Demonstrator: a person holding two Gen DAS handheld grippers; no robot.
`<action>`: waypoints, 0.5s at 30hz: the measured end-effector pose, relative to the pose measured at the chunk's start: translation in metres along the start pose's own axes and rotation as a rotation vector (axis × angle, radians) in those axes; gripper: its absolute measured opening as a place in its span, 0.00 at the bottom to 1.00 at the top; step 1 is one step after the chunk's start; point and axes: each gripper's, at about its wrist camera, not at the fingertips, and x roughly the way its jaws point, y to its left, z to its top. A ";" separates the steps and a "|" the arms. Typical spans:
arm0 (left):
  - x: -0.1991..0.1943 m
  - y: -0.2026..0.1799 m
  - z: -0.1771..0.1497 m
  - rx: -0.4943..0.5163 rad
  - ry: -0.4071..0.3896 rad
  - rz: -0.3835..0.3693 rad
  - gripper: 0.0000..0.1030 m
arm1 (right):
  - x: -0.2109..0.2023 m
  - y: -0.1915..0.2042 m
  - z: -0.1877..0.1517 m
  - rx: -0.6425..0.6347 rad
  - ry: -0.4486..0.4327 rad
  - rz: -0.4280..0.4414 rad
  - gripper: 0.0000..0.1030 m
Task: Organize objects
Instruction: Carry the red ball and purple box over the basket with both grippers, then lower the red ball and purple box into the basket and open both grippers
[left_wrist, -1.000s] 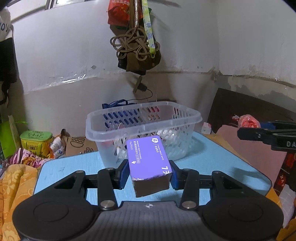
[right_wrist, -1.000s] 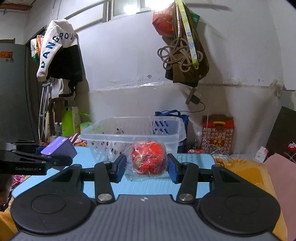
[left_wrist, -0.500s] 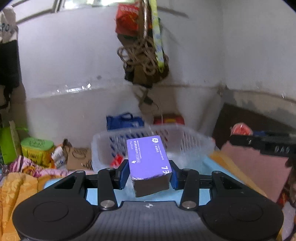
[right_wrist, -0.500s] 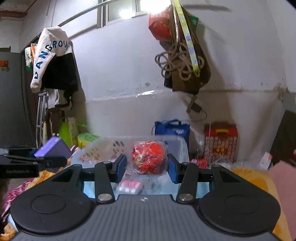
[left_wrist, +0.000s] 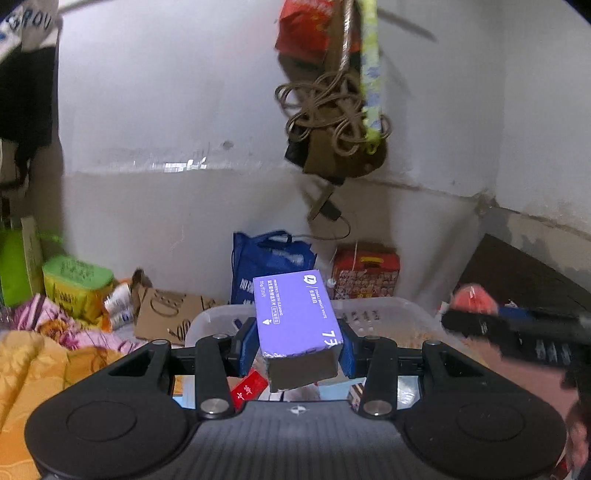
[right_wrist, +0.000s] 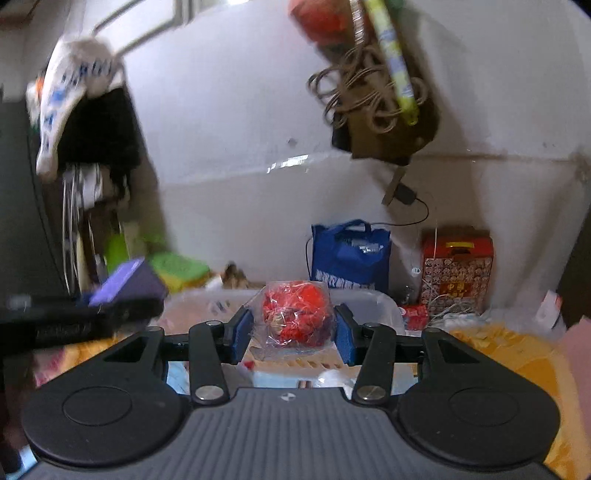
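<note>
My left gripper (left_wrist: 297, 349) is shut on a purple box (left_wrist: 295, 317) with white print and holds it above the near rim of the clear plastic basket (left_wrist: 384, 308). My right gripper (right_wrist: 293, 330) is shut on a red bundle in clear wrap (right_wrist: 293, 314) and holds it above the same basket (right_wrist: 373, 301). Several small items lie inside the basket, among them a red packet (left_wrist: 249, 387). The right gripper with its red bundle shows blurred at the right of the left wrist view (left_wrist: 517, 326). The left gripper with the purple box shows at the left of the right wrist view (right_wrist: 125, 286).
Behind the basket stand a blue bag (left_wrist: 269, 260) and a red patterned box (left_wrist: 365, 275) against the white wall. A rope bundle and bags (left_wrist: 336, 122) hang overhead. A green tub (left_wrist: 75, 286), cardboard (left_wrist: 173, 315) and orange floral cloth (left_wrist: 33, 354) lie left.
Both grippers have risen and moved forward over the basket, each still holding its object. The basket now sits low under the fingers and the blue table has dropped out of view.
</note>
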 end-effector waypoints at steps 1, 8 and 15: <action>0.007 0.002 -0.001 -0.003 0.007 0.004 0.46 | 0.005 0.001 -0.002 -0.019 0.012 -0.021 0.49; 0.046 0.010 -0.009 -0.011 0.079 0.022 0.46 | 0.040 -0.012 -0.011 0.027 0.090 -0.008 0.49; 0.053 0.005 -0.011 0.018 0.091 -0.019 0.73 | 0.042 -0.010 -0.013 0.009 0.055 0.004 0.92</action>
